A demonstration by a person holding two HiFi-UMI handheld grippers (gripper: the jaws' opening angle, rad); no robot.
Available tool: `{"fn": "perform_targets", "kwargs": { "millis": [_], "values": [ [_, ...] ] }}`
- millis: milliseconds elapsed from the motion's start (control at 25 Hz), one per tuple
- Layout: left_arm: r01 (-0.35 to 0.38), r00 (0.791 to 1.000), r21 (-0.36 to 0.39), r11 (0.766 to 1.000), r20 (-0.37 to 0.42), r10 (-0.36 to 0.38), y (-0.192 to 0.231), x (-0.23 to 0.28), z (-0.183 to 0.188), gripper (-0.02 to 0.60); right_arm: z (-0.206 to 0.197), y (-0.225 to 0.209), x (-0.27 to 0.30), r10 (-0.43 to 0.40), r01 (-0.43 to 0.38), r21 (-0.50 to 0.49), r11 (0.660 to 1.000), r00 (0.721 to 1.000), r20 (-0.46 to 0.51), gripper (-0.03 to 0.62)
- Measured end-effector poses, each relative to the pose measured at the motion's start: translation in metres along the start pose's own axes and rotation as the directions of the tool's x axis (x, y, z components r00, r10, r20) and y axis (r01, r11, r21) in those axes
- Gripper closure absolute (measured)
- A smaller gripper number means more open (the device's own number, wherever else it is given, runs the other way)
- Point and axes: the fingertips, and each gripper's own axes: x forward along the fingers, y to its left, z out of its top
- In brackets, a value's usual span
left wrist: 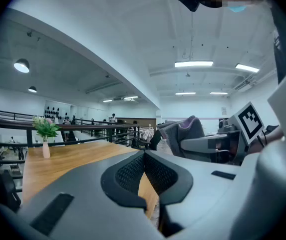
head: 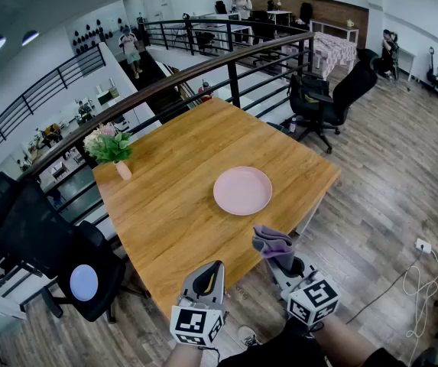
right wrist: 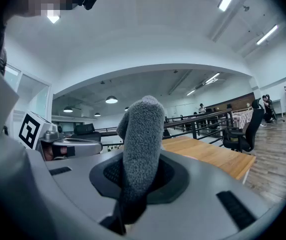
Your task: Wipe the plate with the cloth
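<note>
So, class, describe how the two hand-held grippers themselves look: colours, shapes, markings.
The left gripper and the right gripper are both pale grey moulded plastic. Their broad tongs taper to black textured pads. Each carries a white cube printed with black square markers.

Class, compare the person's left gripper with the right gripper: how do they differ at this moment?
The left gripper has its jaws closed together on nothing; the right gripper is clamped on a grey cloth that sticks up between its jaws. The right gripper sits a little nearer the pink plate than the left gripper. Both are held by the table's near edge, and neither touches the plate.
</note>
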Motion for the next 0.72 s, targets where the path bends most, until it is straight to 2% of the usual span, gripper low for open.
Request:
{"fn": "perform_targets", "kwargs": {
  "millis": [360,520,720],
  "values": [
    [0.0,1.0,-0.008,1.0,0.002,0.0,0.002,-0.002,-0.002,0.561,0.001,0.004,0.002,0.007,-0.007,0.004,1.0,1.0,0.005,0.522],
    [0.004,1.0,-0.016,1.0,0.009,-0.004,0.005,-0.002,-0.002,0.561,0.005,0.007,0.005,0.005,-0.004,-0.04,0.999,1.0,0.005,0.52],
    [0.01,1.0,-0.012,1.0,0.013,-0.01,0.008,-0.003,-0.002,0.561,0.012,0.005,0.009,-0.008,0.008,-0.048,0.999,1.0,0.014,0.52]
  ]
}}
